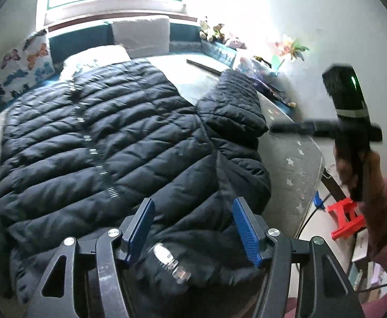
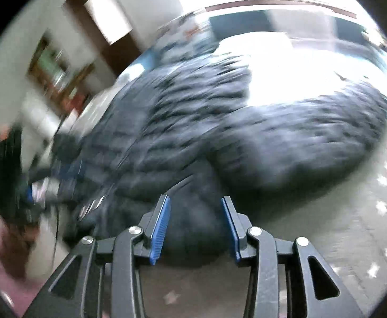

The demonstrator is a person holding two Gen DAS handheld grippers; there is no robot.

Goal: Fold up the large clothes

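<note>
A large black quilted puffer jacket (image 1: 100, 132) lies spread over the bed, zipper side up, with one sleeve (image 1: 233, 100) bent up toward the far right. My left gripper (image 1: 193, 204) hovers open above the jacket's near edge, nothing between its blue pads. In the left wrist view the right gripper's body (image 1: 349, 122) is held in a hand at the right, off the bed's side. The right wrist view is heavily blurred: my right gripper (image 2: 196, 201) stands open over the jacket (image 2: 193, 122) near the sleeve (image 2: 312, 137), pads not pressing on cloth.
The bed's grey star-patterned sheet (image 1: 294, 164) ends at the right edge. A butterfly pillow (image 1: 26, 63) and a white cushion (image 1: 140, 37) sit at the head under a window. A red stool (image 1: 347, 220) stands on the floor at right. Plush toys (image 1: 212, 31) line the far ledge.
</note>
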